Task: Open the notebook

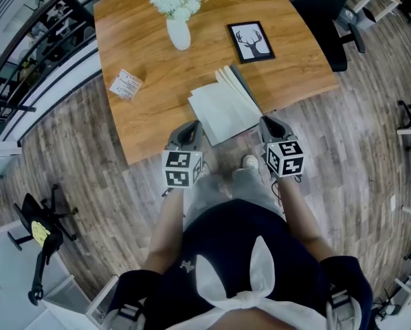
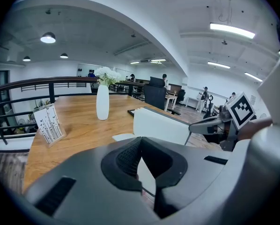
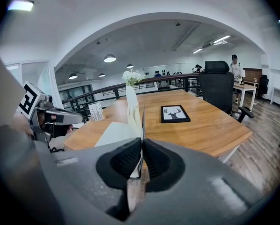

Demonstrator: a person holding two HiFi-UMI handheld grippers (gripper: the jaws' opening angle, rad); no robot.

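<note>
A white notebook (image 1: 223,105) lies near the wooden table's (image 1: 150,60) front edge, with some leaves and the dark cover raised on its right side. My right gripper (image 1: 267,124) is shut on the near edge of that raised part; in the right gripper view the notebook's (image 3: 130,121) upright leaves run straight into my right gripper (image 3: 142,144). My left gripper (image 1: 192,130) sits at the near left corner. In the left gripper view my left gripper (image 2: 140,142) has its tips together with white paper showing between the jaws, and the notebook's (image 2: 161,125) lifted leaf stands beyond.
On the table stand a white vase of white flowers (image 1: 179,29), a black-framed deer picture (image 1: 251,41) and a small card stand (image 1: 126,84). A black office chair (image 1: 336,19) is at the far right. The person's knees are under the front edge.
</note>
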